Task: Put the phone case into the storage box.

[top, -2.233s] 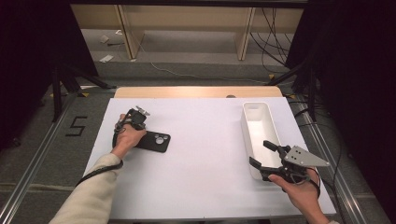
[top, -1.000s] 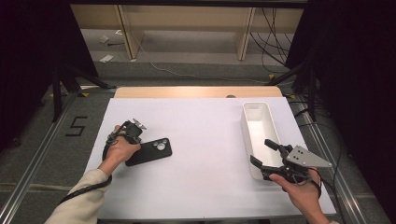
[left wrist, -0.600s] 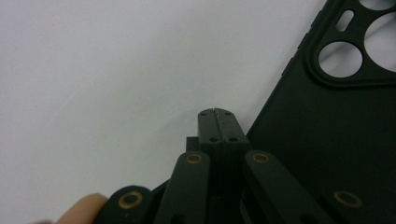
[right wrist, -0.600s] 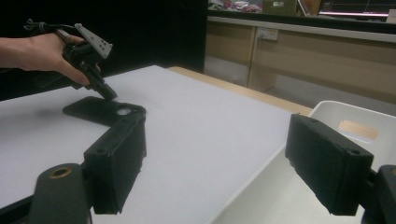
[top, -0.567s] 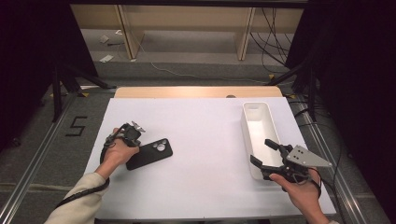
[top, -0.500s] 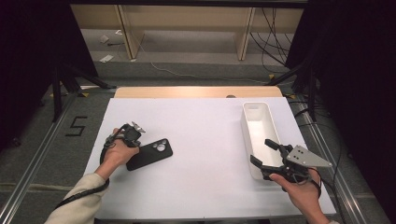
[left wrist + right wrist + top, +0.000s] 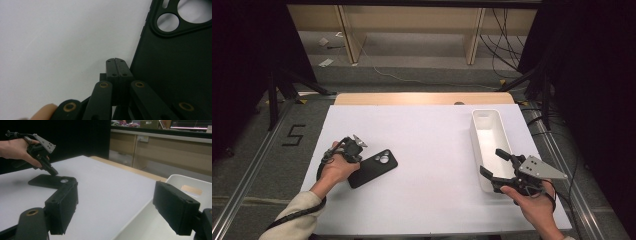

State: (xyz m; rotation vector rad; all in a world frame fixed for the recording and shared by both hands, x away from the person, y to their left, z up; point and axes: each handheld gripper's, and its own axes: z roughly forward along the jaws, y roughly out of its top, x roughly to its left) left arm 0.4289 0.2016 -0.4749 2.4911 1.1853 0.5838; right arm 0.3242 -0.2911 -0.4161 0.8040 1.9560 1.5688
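Phone case: flat on the white table, left of centre, camera holes up. I judge it light, flexible and thin, best pinched at 1 long edge. My left gripper, jaws together, rests beside that edge; my right gripper stands apart, empty, by the tray.

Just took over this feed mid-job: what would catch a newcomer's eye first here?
The black rubbery phone case with round camera cutouts lies flat on the white table, at its left side. The left tongs, shut, press their tip at the case's edge. At the right, the long white plastic bin stands with the right tongs open at its near end.
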